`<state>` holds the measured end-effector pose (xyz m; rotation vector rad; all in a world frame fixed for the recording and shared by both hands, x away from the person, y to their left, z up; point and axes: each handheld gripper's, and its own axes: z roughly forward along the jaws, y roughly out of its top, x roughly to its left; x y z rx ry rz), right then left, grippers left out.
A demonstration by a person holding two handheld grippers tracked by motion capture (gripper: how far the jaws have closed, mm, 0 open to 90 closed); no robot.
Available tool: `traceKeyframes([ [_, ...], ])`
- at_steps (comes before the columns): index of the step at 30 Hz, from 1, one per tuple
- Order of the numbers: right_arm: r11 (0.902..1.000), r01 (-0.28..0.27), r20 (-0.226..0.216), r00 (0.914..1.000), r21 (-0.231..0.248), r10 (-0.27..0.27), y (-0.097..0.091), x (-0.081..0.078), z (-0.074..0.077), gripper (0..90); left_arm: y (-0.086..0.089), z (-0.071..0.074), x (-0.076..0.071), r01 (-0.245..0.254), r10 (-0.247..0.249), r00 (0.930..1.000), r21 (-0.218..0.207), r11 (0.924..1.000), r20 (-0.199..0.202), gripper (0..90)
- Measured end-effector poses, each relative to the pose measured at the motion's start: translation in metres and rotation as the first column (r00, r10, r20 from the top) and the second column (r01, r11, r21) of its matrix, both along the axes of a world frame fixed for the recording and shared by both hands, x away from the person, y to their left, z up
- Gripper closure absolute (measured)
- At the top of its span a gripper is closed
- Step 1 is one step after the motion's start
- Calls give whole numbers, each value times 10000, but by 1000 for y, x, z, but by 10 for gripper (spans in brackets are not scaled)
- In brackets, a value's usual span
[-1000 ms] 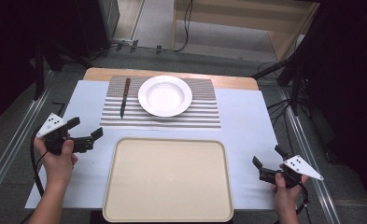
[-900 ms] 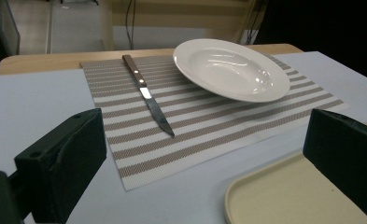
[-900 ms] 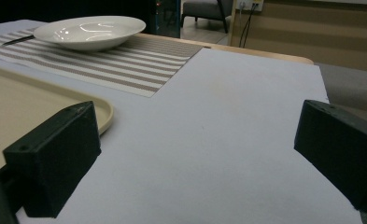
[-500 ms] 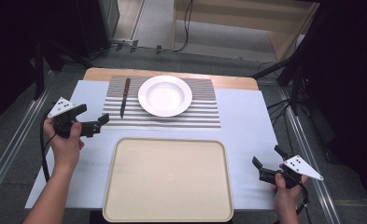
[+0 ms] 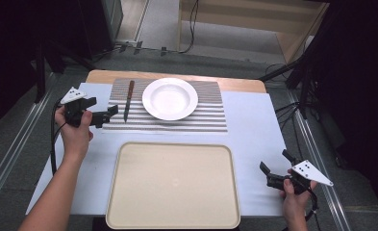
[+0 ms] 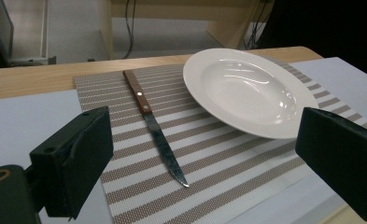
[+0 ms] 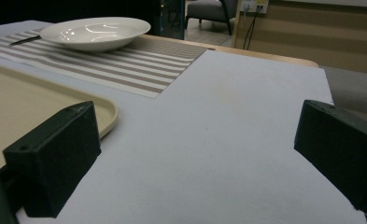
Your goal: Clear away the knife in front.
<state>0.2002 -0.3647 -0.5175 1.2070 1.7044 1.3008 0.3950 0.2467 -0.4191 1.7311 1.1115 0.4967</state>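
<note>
The wooden-handled, steel-bladed knife [image 6: 154, 128] lies flat before the wide-spread left gripper [image 6: 204, 158], untouched.

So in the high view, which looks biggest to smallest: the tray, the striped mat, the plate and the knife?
1. Tray, the largest.
2. Striped mat, wider than the plate but partly covered by it.
3. Plate.
4. Knife, the smallest, slim and shorter than the plate is wide.
</note>
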Motion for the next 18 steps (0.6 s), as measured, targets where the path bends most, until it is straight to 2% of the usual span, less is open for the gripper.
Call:
traceKeyframes([
  [5,9999,-140,100,9999,48,139,0,-1,0,0,-3,1,16,-149,149,9998,1,9999,-140,50],
  [14,9998,-176,50,9998,39,176,0,-1,0,0,-10,2,44,-305,321,9966,218,9993,-760,75],
  [18,9998,-196,53,9998,24,196,0,-1,0,0,-16,3,59,-427,471,9932,425,9982,-1062,130],
])
